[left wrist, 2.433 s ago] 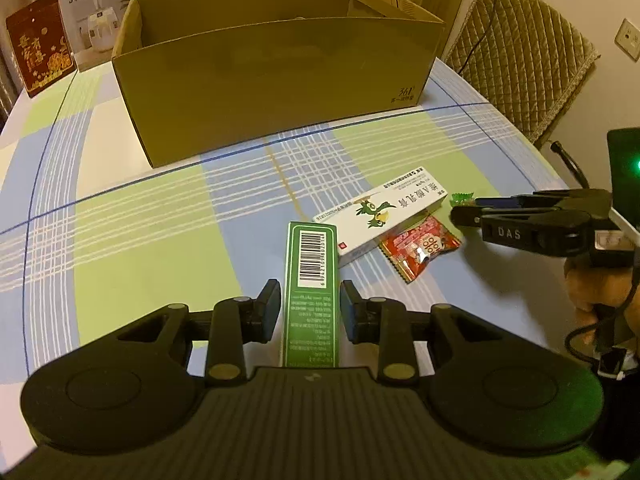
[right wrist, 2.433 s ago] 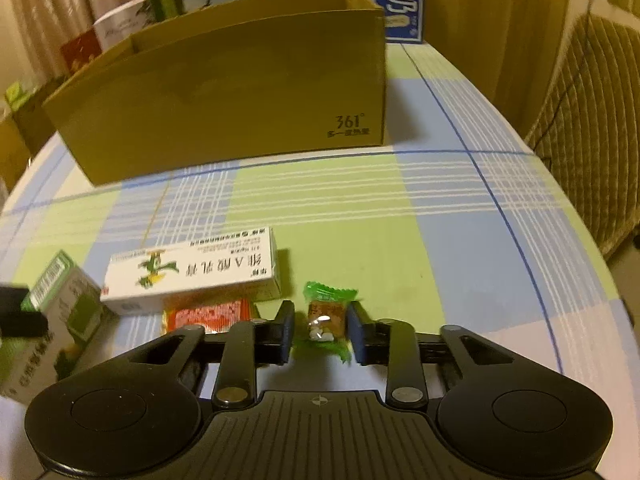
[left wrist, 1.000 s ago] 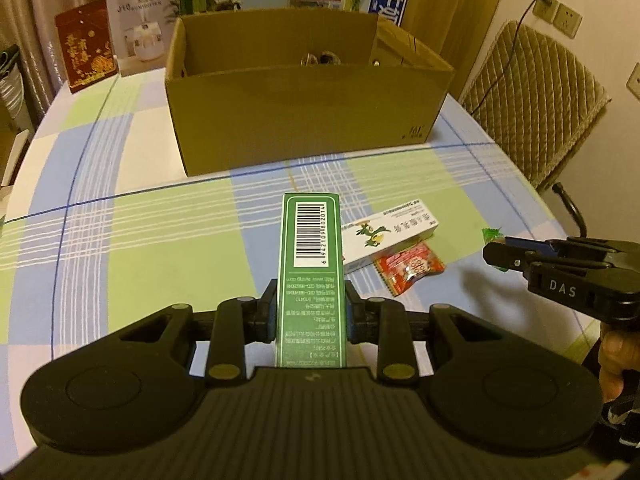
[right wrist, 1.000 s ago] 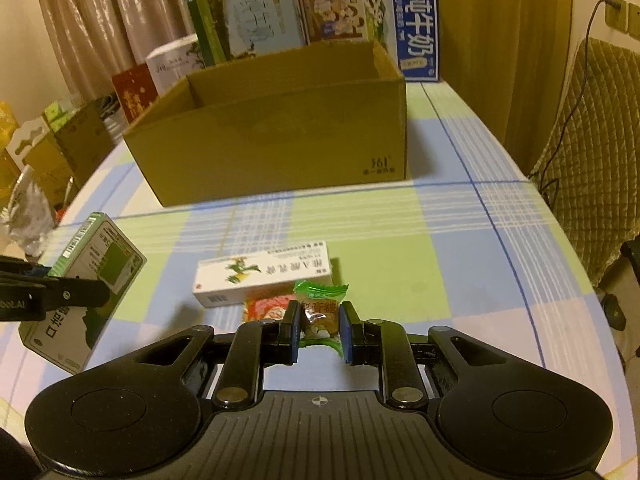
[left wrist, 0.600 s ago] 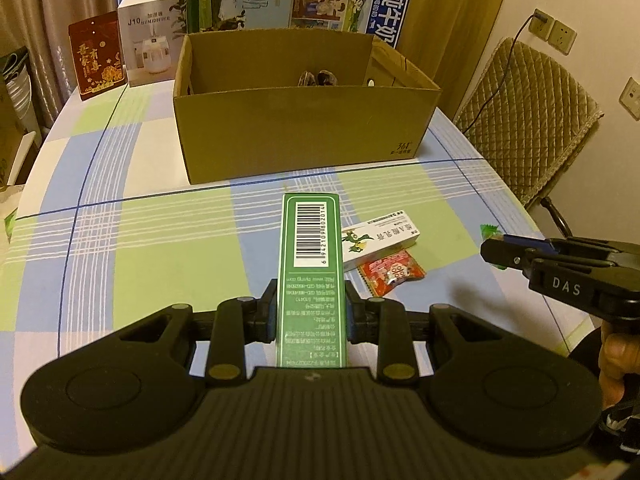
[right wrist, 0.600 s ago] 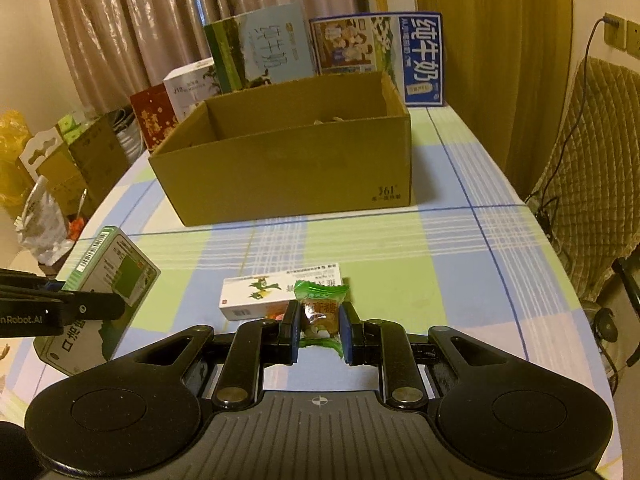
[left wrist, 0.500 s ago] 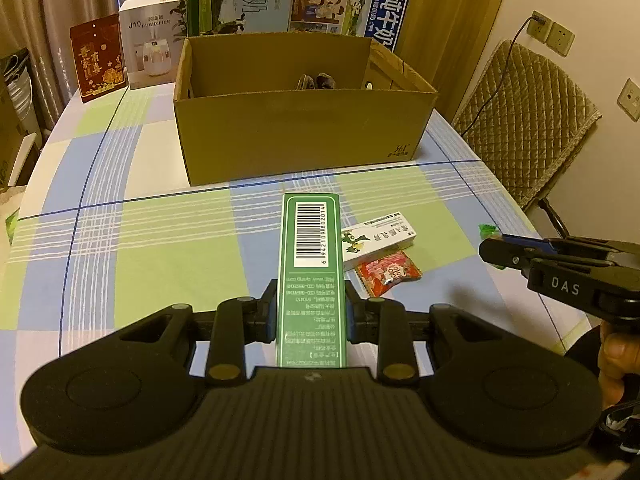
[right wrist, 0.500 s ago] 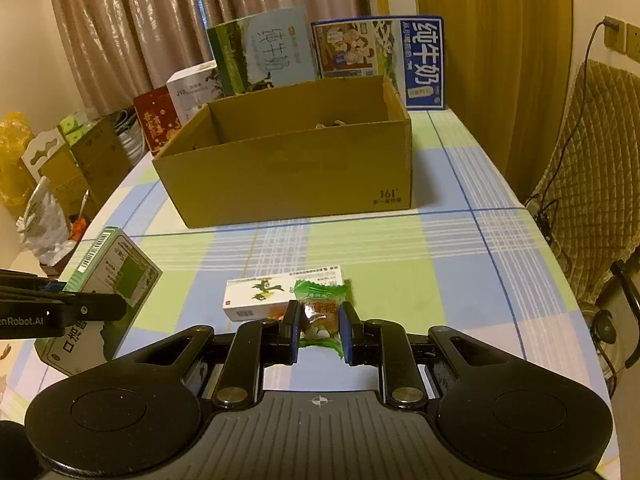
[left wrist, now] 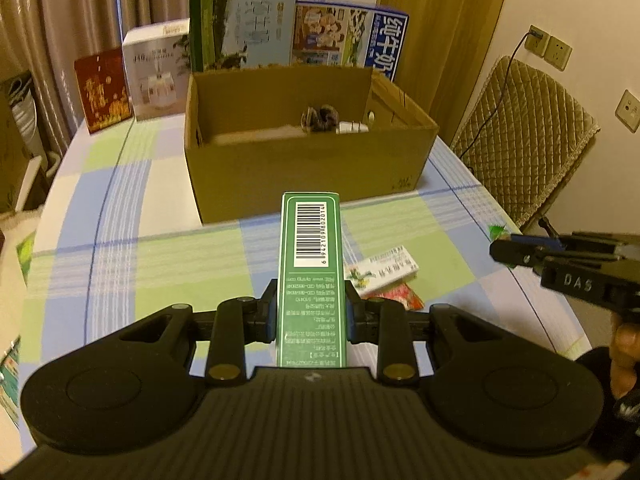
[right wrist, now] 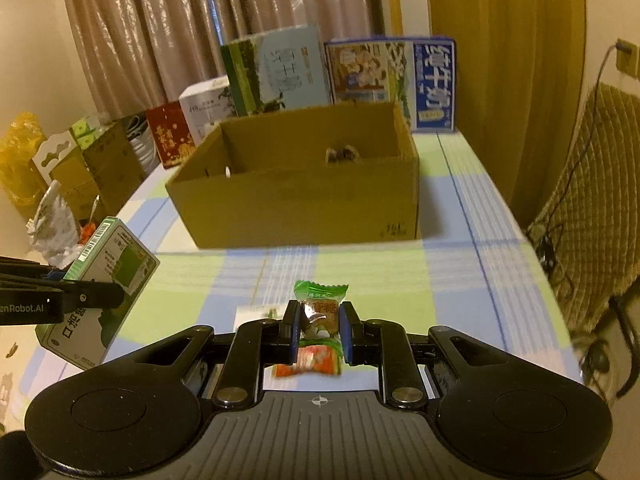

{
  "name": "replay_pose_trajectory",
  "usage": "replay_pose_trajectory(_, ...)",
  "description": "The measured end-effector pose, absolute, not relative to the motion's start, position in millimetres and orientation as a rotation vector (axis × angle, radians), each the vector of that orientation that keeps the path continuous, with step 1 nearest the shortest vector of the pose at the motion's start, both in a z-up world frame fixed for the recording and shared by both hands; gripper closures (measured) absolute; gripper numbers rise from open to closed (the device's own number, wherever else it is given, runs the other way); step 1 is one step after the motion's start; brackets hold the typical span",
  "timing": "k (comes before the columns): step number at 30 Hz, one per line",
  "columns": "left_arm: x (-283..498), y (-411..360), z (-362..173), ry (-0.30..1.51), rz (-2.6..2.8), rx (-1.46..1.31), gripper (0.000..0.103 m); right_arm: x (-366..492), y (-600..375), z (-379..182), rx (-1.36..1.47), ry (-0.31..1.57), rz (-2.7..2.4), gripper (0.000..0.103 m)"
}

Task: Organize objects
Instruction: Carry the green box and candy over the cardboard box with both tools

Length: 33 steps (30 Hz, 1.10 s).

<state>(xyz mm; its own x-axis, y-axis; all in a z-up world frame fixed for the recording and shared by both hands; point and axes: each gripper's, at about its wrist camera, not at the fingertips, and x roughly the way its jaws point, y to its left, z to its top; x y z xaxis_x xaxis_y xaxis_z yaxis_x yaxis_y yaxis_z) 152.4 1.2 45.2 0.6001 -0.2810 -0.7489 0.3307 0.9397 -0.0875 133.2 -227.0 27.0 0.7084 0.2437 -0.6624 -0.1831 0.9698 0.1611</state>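
My left gripper (left wrist: 311, 312) is shut on a long green box (left wrist: 311, 264) with a barcode, held above the table and pointing at the open cardboard box (left wrist: 304, 176). That green box (right wrist: 108, 276) also shows at the left of the right wrist view. My right gripper (right wrist: 319, 328) is shut on a green-wrapped candy (right wrist: 320, 304), lifted over the table. On the cloth below lie a white medicine box (left wrist: 384, 272) and a red snack packet (left wrist: 398, 298). A few small items (left wrist: 328, 118) rest inside the cardboard box.
Upright cartons and gift boxes (left wrist: 244, 26) stand behind the cardboard box. A quilted chair (left wrist: 528, 128) is at the right of the checked table (left wrist: 120, 248). Boxes and bags (right wrist: 48, 176) crowd the floor at the left. A hand (left wrist: 624, 344) holds the right gripper.
Both grippers closed on their items, lifted them off the table and have risen and moved toward the cardboard box, whose inside now shows. The white box and red packet stayed on the cloth.
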Motion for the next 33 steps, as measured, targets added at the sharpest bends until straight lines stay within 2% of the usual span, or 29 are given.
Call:
replay_pose_trajectory(16,233,-13,95,0.813,-0.386,0.111,0.078,214,-234,83,0.028,0.694,0.28,0.086)
replay_pose_trajectory(33,324,-22,106,0.82,-0.36,0.117,0.078,303,-237,91,0.026,0.693,0.276,0.086)
